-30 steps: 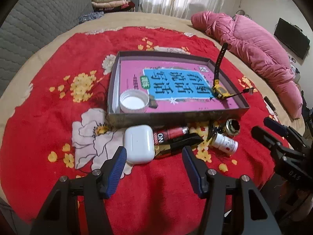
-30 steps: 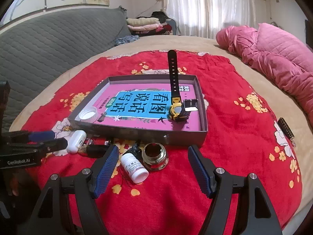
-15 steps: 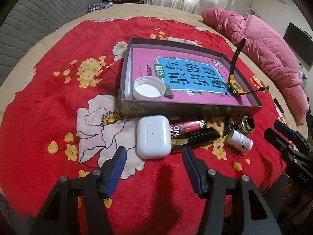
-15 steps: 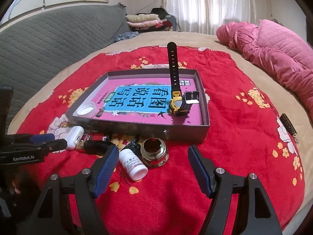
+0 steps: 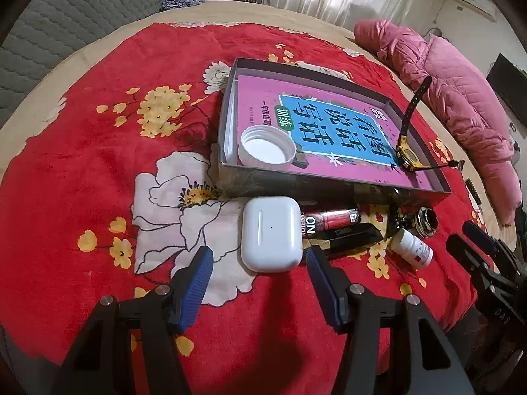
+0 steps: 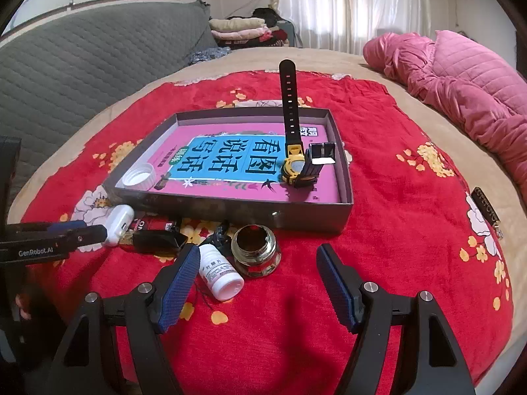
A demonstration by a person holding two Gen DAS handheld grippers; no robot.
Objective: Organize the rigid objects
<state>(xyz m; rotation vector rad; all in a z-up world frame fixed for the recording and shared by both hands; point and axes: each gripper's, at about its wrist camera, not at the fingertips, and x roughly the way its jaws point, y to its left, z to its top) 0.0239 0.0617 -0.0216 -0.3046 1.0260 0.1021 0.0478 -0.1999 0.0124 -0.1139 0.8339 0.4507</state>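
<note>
A grey shallow box (image 5: 296, 184) (image 6: 243, 210) on the red floral blanket holds a pink book, a white cap (image 5: 267, 144) (image 6: 139, 175) and a yellow watch (image 5: 407, 156) (image 6: 293, 164). In front of the box lie a white earbud case (image 5: 272, 233) (image 6: 118, 220), a red tube (image 5: 329, 219), a black lipstick (image 5: 352, 237) (image 6: 158, 242), a white pill bottle (image 5: 411, 247) (image 6: 220, 272) and a small glass jar (image 5: 427, 222) (image 6: 255, 250). My left gripper (image 5: 258, 265) is open just short of the earbud case. My right gripper (image 6: 257, 266) is open, just short of the bottle and jar.
A pink quilted duvet (image 5: 454, 98) (image 6: 461, 79) lies at the right. A grey padded headboard (image 6: 82, 75) and folded clothes (image 6: 243, 29) are at the back. A small dark strip (image 6: 486, 209) lies near the blanket's right edge.
My left gripper has come closer to the earbud case and lower, with a slight roll; the case now sits nearer its fingertips. The right gripper has barely moved.
</note>
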